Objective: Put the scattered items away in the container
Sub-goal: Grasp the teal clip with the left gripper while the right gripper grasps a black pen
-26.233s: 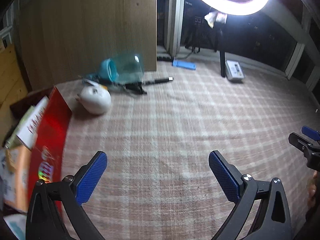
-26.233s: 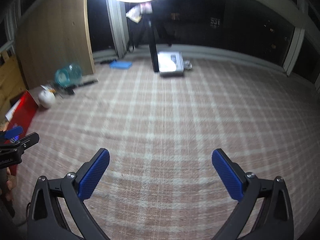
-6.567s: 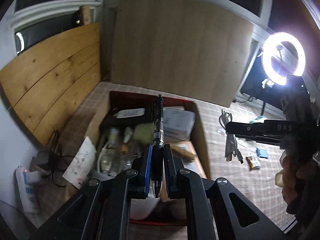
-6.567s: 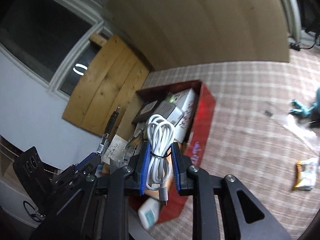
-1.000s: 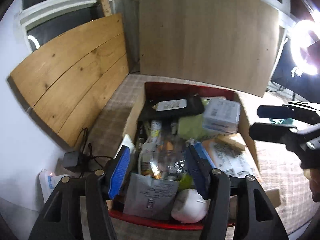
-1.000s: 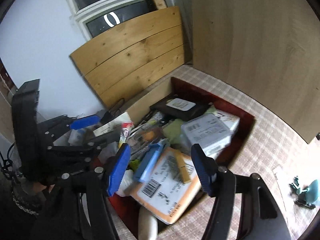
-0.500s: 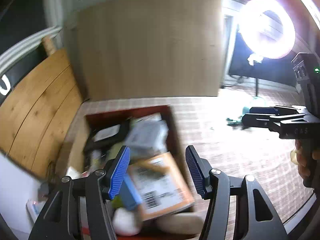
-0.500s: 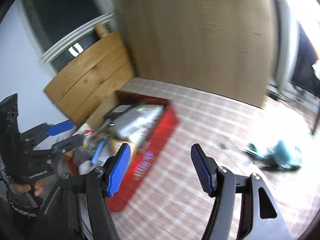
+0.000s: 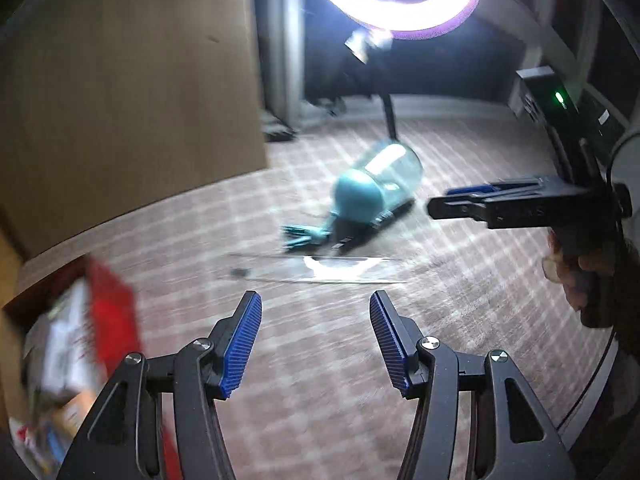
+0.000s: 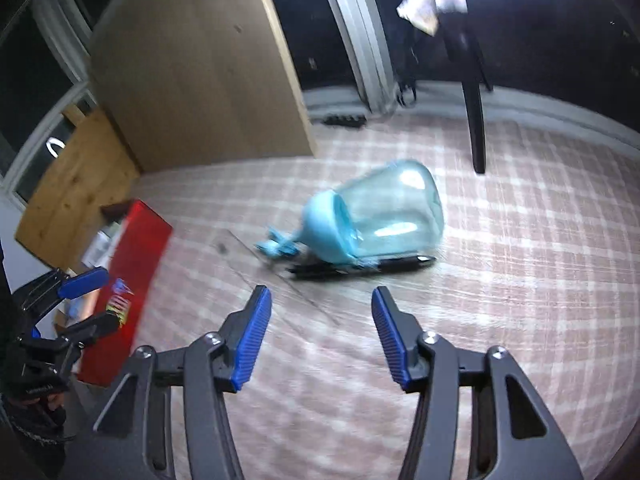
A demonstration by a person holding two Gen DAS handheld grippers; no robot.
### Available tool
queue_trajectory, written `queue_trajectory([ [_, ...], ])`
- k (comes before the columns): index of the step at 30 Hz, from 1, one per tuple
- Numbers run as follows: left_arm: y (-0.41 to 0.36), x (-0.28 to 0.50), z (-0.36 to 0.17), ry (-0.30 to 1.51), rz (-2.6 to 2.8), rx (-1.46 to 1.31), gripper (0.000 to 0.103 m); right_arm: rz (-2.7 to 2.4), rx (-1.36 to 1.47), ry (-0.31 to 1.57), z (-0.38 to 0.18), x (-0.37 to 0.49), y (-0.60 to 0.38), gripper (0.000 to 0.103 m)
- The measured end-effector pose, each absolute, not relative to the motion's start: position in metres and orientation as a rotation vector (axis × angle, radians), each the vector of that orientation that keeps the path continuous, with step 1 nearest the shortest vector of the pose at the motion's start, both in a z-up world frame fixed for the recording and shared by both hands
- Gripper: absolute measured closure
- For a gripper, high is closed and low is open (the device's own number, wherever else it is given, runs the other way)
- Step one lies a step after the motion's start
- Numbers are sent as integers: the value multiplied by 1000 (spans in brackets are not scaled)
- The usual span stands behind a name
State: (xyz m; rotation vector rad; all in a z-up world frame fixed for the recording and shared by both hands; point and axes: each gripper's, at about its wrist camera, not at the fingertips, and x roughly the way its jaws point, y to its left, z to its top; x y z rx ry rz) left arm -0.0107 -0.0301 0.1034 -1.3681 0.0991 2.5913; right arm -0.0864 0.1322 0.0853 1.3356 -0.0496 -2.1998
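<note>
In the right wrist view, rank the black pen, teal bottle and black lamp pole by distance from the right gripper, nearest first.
From the right gripper:
1. Black pen, lying just ahead on the cloth.
2. Teal bottle, on its side directly behind the pen.
3. Black lamp pole, far back right.

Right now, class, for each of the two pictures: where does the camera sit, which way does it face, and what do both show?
Left wrist: on the left gripper, facing down at the checked cloth; the right gripper and a hand show.
Right wrist: on the right gripper, jaws closing on nothing; left gripper at left.
Shared: teal bottle, red box, black pen.
</note>
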Motion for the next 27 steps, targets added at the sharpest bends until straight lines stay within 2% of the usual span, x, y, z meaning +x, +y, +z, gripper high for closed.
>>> queue_trajectory([
  [3,-19,-30,84,86,2532,-1408,58,-2145,1364,-9,68,-101,126,64],
  [10,-25,-66,54,56,2527,-1480,62,-2063,1365,46,42,-127,102,65],
  [20,-39,-86,39,159,2531,-1493,63,-1986,1291,137,37,-150,68,65],
  [27,-38,-102,29,167,2486,-1484,63,-1896,1261,302,34,-155,73,65],
])
